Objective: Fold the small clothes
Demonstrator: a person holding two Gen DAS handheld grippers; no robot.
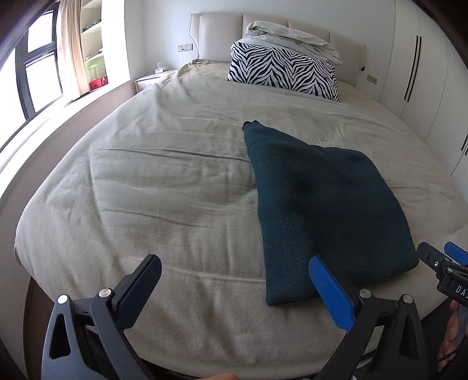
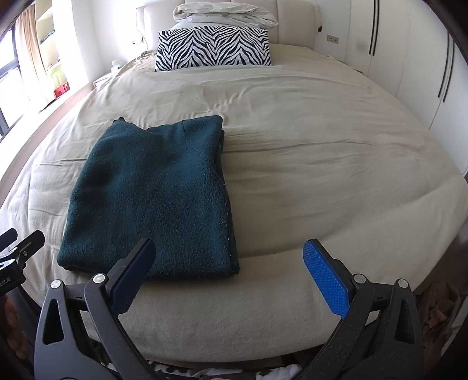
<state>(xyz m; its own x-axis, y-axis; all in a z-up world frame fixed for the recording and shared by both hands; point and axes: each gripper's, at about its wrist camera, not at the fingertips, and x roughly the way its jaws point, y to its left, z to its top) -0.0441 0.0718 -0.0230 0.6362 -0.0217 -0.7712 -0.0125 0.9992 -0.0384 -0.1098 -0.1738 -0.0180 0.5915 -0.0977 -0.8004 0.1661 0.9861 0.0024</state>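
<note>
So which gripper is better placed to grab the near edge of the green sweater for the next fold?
Probably the left gripper: its blue finger already overlaps the teal sweater's near-left corner. The right gripper is open too, but mostly fronts bare bedspread, with only its dark finger at the sweater's edge.

I note the folded sweater (image 2: 152, 198) on the bed (image 2: 292, 175) near its foot edge; the pillow (image 2: 213, 48) lies behind it at the headboard (image 2: 295, 17), bedding (image 2: 225, 11) stacked on top.
</note>
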